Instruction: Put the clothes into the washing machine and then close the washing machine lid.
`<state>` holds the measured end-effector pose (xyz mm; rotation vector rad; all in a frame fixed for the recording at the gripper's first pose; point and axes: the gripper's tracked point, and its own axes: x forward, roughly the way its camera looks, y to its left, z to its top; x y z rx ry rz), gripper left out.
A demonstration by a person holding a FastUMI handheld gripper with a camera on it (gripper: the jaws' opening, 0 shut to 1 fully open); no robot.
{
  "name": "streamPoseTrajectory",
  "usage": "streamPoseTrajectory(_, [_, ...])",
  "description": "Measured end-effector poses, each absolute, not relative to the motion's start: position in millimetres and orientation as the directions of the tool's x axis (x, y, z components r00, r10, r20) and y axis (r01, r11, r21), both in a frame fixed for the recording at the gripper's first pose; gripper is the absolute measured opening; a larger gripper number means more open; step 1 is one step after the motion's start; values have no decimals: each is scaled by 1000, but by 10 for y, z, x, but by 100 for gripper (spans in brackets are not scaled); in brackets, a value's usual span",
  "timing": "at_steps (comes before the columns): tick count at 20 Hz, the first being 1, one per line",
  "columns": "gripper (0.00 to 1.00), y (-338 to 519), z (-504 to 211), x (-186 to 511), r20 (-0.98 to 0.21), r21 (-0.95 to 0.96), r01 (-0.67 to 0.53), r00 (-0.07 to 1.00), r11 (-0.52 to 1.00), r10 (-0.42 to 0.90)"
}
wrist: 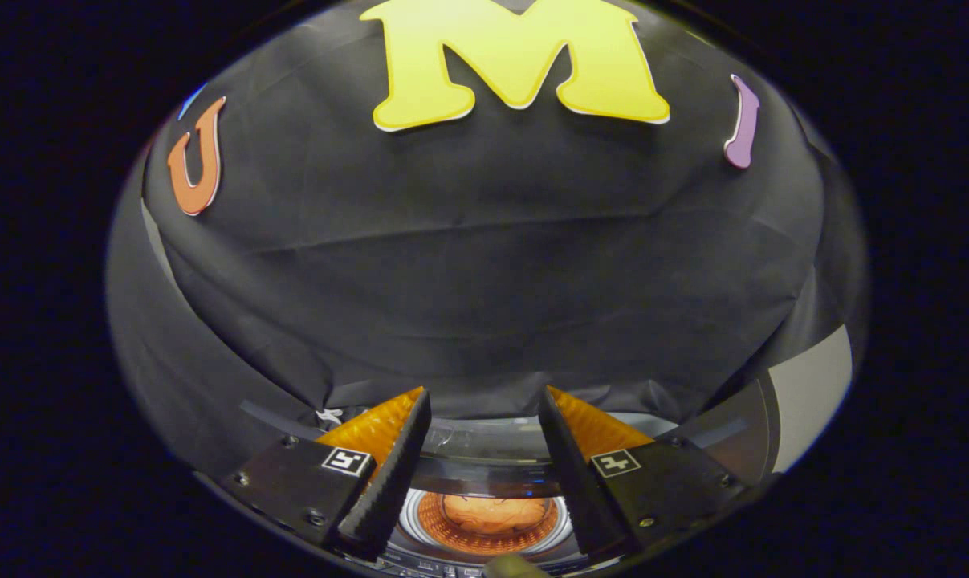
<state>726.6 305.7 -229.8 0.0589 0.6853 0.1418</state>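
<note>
From the gripper view, the gripper [484, 409] is hanging above the washer [484, 482] with its fingers [388, 470] standing wide apart, nothing between the ridged pads. The orange backs of the two fingers are catching the light, and each black mount is showing a small square marker.

Down in the gap between the fingers, the washer's round drum [486, 523] is glowing orange, ringed by a pale rim. Inside it, the clothes [488, 514] are lying as a crumpled, orange-lit bundle, sitting below and just ahead of the fingertips, well clear of both pads. Neither finger is touching the fabric.

Above the drum, running across between the fingers, the lid [484, 443] is showing as a dark, glossy, see-through panel with reflections on it; it is standing raised behind the opening, so the drum is lying open. How far it is tilted I cannot tell.

At the very near edge, below the drum, a strip of the control panel [432, 568] is peeking out, too small to make out, and a small pale-olive shape [516, 567] is poking in beside it; what it is I cannot tell.

Beyond the fingers, the black cloth wall [484, 265] is spreading wide. A light grey panel [809, 393] is showing off beyond the right finger.
</note>
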Motion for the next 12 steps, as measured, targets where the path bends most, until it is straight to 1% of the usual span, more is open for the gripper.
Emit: streamPoseTrajectory(12, [85,3036,-2357,6887,-608,100,-119,779,988,155])
